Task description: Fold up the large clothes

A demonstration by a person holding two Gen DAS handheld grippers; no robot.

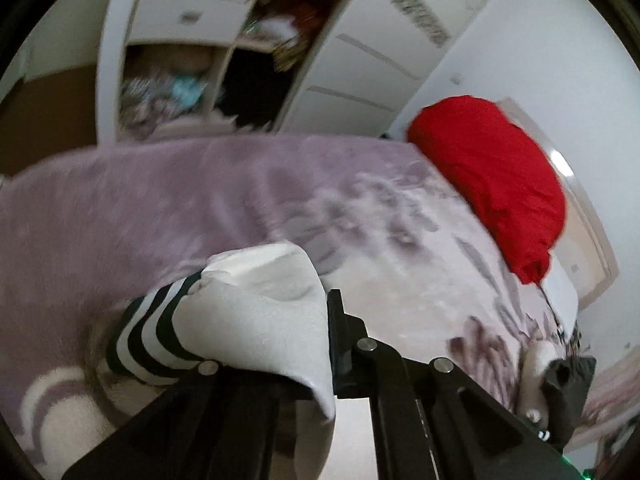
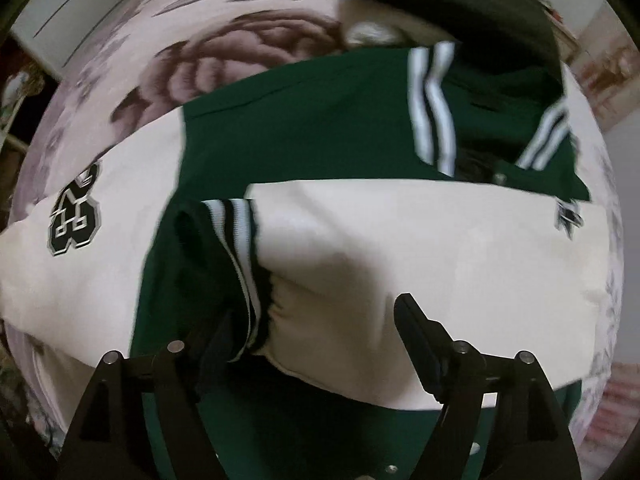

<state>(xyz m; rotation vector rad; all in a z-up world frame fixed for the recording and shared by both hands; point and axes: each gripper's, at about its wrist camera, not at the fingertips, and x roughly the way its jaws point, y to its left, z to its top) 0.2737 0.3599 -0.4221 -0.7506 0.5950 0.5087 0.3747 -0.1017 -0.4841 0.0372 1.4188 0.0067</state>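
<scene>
On my left wrist view, the left gripper (image 1: 276, 344) pinches the white sleeve (image 1: 256, 312); behind lie the bedspread (image 1: 160, 200) and red pillow (image 1: 492, 184). Only my right view shows the jacket (image 2: 304, 128) spread on the bed, the right gripper (image 2: 316, 328) spread over its cuff (image 2: 236, 240).

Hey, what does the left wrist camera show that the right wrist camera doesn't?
Only the left wrist view shows the open wardrobe and the left gripper with the white sleeve bunched between its fingers. Only the right wrist view shows the green jacket body, its number patch and the open right gripper. Both show the floral blanket and the red pillow.
</scene>
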